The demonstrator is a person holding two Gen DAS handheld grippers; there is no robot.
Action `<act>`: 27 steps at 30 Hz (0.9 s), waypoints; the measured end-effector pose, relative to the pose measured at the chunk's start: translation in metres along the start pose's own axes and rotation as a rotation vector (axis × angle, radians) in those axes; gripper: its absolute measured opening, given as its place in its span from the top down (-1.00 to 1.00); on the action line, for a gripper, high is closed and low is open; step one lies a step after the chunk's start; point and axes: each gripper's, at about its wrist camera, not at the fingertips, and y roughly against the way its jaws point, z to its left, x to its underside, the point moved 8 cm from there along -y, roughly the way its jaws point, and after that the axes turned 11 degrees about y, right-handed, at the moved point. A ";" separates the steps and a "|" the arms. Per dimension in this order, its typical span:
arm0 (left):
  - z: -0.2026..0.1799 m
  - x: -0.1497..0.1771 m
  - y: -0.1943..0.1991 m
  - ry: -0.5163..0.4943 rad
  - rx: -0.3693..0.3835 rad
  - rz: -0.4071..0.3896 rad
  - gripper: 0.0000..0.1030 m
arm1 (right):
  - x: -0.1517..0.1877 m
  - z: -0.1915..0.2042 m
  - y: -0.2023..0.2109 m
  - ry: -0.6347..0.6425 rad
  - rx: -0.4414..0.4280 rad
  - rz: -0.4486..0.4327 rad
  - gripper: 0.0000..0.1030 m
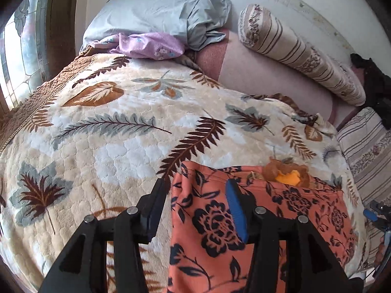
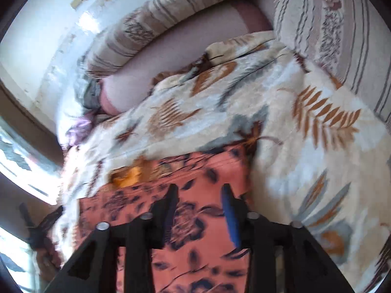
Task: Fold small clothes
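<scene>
An orange garment with a dark floral print [image 1: 244, 219] lies flat on the leaf-patterned blanket [image 1: 110, 134]. It also shows in the blurred right wrist view [image 2: 190, 219]. A brown and yellow-orange bit [image 1: 288, 174] sits at its far edge, and shows in the right wrist view [image 2: 129, 173]. My left gripper [image 1: 195, 193] is open over the garment's left edge, one finger over the blanket, the blue-padded one over the cloth. My right gripper [image 2: 200, 195] is open above the garment. It appears at the right edge of the left view [image 1: 376, 214].
A grey-blue pillow [image 1: 151, 17] and a purple floral cloth [image 1: 151, 45] lie at the head of the bed. A striped bolster [image 1: 298, 51] and a striped cushion [image 1: 366, 153] sit to the right. A window [image 1: 22, 48] is at the left.
</scene>
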 end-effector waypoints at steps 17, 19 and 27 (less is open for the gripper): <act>-0.003 0.111 0.030 -0.009 0.049 0.114 -0.26 | 0.137 -0.023 0.047 -0.444 -0.220 0.002 -0.56; -0.004 0.113 0.031 0.004 0.053 0.096 -0.39 | 0.153 -0.011 0.035 -0.493 -0.252 0.015 -0.56; -0.006 0.136 0.016 -0.112 -0.091 0.127 -0.42 | 0.160 -0.032 0.000 -0.676 -0.217 -0.088 -0.58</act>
